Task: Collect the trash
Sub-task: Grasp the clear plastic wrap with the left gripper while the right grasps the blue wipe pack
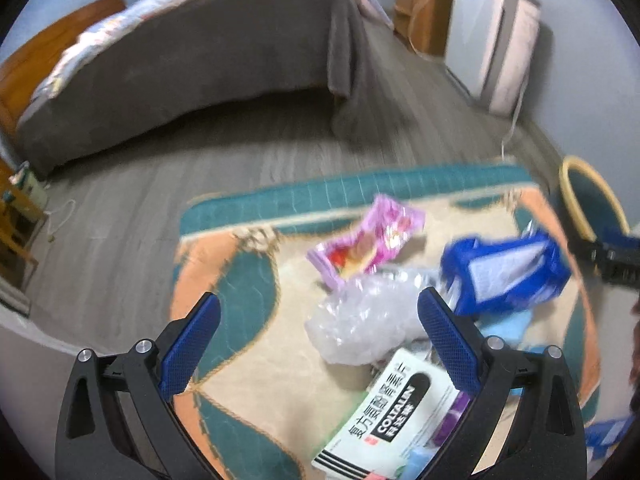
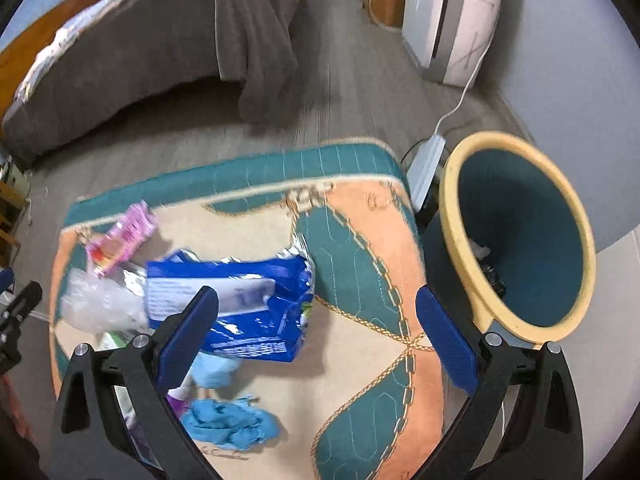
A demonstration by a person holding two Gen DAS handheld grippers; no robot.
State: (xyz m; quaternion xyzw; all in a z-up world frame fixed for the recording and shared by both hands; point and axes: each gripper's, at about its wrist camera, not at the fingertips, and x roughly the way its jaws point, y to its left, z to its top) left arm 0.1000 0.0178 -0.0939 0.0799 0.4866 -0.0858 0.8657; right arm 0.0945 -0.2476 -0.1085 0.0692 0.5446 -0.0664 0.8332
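- We see L claw (image 1: 318, 312) spread wide, empty, over clear plastic wad (image 1: 360, 320).
- R claw (image 2: 316, 306) wide too, empty, above blue bag (image 2: 248, 276) on rug (image 2: 360, 240).
- Bin (image 2: 520, 236) just beside rug.

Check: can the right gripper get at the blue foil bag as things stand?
Probably yes: the right gripper is open and empty above the rug, and the blue foil bag lies uncovered on top of the pile by its left finger.
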